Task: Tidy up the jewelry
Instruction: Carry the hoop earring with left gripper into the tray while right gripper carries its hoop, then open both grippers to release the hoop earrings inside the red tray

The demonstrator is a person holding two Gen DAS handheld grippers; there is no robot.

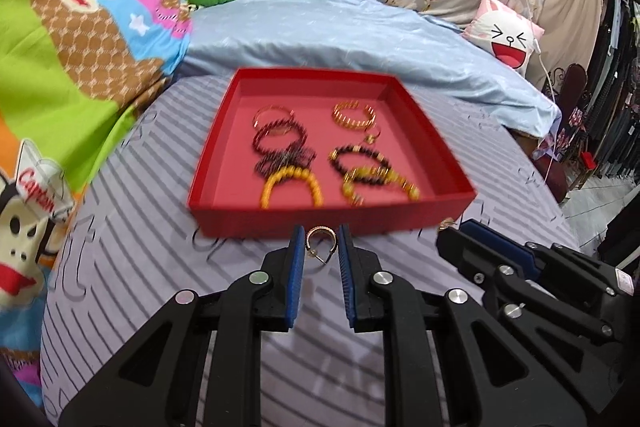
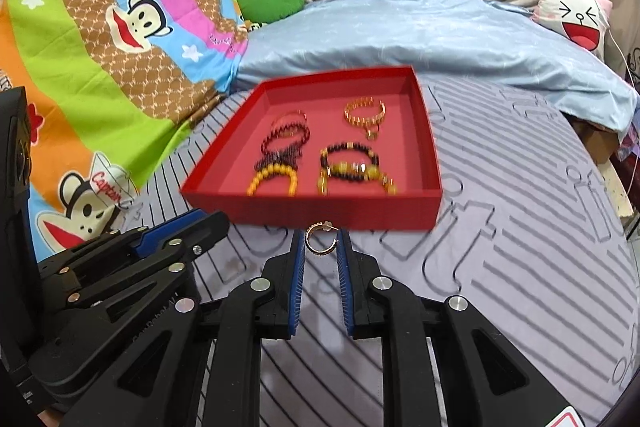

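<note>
Left wrist view: we see the left gripper (image 1: 321,239) at lower centre, its blue pads closed on a gold hoop earring (image 1: 319,241); the hoop stands roughly upright, its open gap toward the lower left, its post slanting down to the lower right. The red tray (image 1: 332,217) lies just beyond on the striped sheet (image 1: 132,267), its long axis running left to right; inside lie bracelets (image 1: 292,187) in two columns. Here the right gripper (image 1: 450,230) enters from the lower right; a gold glint shows at its tip.

Right wrist view: we see what that glint is; the right gripper (image 2: 321,241) clamps a second hoop (image 2: 320,241), its gap upward and its post pointing to the upper right; the left gripper (image 2: 218,221) appears side-on at lower left, its load hidden.
</note>
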